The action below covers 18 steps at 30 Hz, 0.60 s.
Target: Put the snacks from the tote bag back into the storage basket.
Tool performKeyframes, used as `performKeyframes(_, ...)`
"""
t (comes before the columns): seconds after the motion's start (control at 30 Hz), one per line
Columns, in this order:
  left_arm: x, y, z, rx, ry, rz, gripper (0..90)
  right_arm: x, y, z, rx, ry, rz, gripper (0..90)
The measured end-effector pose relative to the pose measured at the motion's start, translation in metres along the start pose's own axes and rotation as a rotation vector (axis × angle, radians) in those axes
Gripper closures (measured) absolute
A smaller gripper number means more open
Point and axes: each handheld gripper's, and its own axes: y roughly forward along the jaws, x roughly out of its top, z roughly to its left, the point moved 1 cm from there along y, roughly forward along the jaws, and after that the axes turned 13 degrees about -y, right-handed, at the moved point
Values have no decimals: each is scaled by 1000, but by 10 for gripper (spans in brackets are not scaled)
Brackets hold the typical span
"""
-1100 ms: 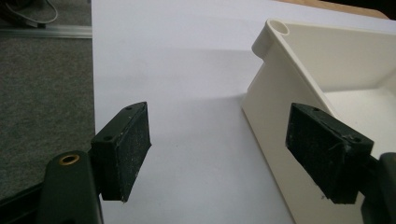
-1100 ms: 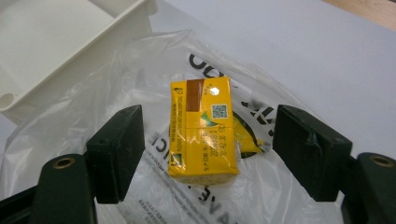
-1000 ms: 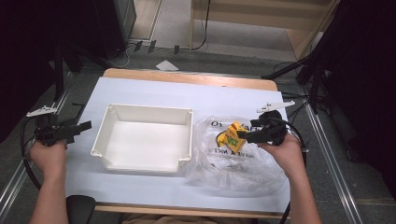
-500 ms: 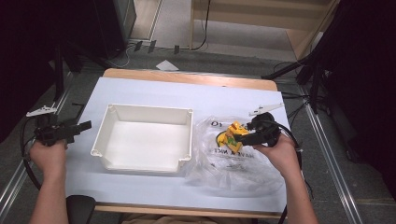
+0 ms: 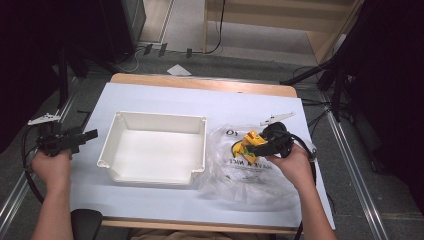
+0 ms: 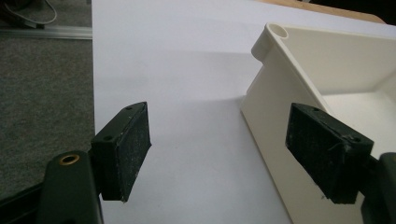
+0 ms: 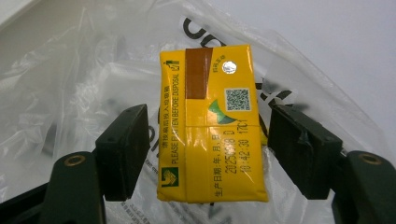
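Your right tongs [image 7: 205,149] are open, with one jaw on each side of a yellow drink carton [image 7: 210,123]. There is a small gap on both sides, so the jaws do not seem to be pressing it, though it is hard to be sure. The carton lies on a clear plastic bag [image 5: 250,165] with black letters, near the right edge of the bench [image 5: 165,100]. Your right hand [image 5: 292,162] holds those tongs over the bag. A white tray [image 5: 155,147] sits in the middle of the bench, just beside the bag. Your left tongs [image 6: 229,154] are open too and hold nothing. They are at the left edge of the bench, near the tray's left wall, in your left hand [image 5: 50,165].
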Motion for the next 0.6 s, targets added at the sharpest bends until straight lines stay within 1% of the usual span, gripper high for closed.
performKeyframes(0.07, 0, 0, 0, 2, 1, 0, 232, -2, 6, -1, 1, 5, 14, 322)
performKeyframes(0.13, 0, 0, 0, 1, 0, 0, 232, -2, 7, -1, 0, 9, 15, 323)
performKeyframes(0.17, 0, 0, 0, 0, 0, -1, 232, -3, 9, -1, -2, 9, 9, 331)
performKeyframes(0.2, 0, 0, 0, 1, 0, 0, 231, -4, 11, -1, 3, 19, -3, 333)
performKeyframes(0.23, 0, 0, 0, 1, 0, 0, 231, -4, 11, -1, 3, 19, -3, 333)
performKeyframes(0.27, 0, 0, 0, 0, -1, 1, 232, -6, 12, 0, 5, 18, -32, 335)
performKeyframes(0.3, 0, 0, 0, 0, -1, 1, 232, -6, 12, 0, 5, 18, -32, 335)
performKeyframes(0.33, 0, 0, 0, 1, -1, 0, 231, -8, 13, 2, -18, 10, -51, 341)
performKeyframes(0.4, 0, 0, 0, 1, -2, -1, 231, -9, 13, 2, -26, 6, -56, 343)
performKeyframes(0.43, 0, 1, 0, 0, -2, 0, 231, -11, 14, 3, -36, 3, -81, 360)
performKeyframes(0.47, 0, 1, 0, 0, -1, -1, 231, -12, 14, 3, -38, 10, -91, 364)
performKeyframes(0.5, 0, 1, 0, 0, -1, -1, 231, -12, 14, 3, -38, 10, -91, 364)
performKeyframes(0.53, 0, 0, 0, -1, -2, -2, 231, -13, 15, 3, -37, 10, -104, 367)
performKeyframes(0.6, 0, 0, 0, -5, -6, -6, 232, -16, 16, 1, -31, 41, -145, 381)
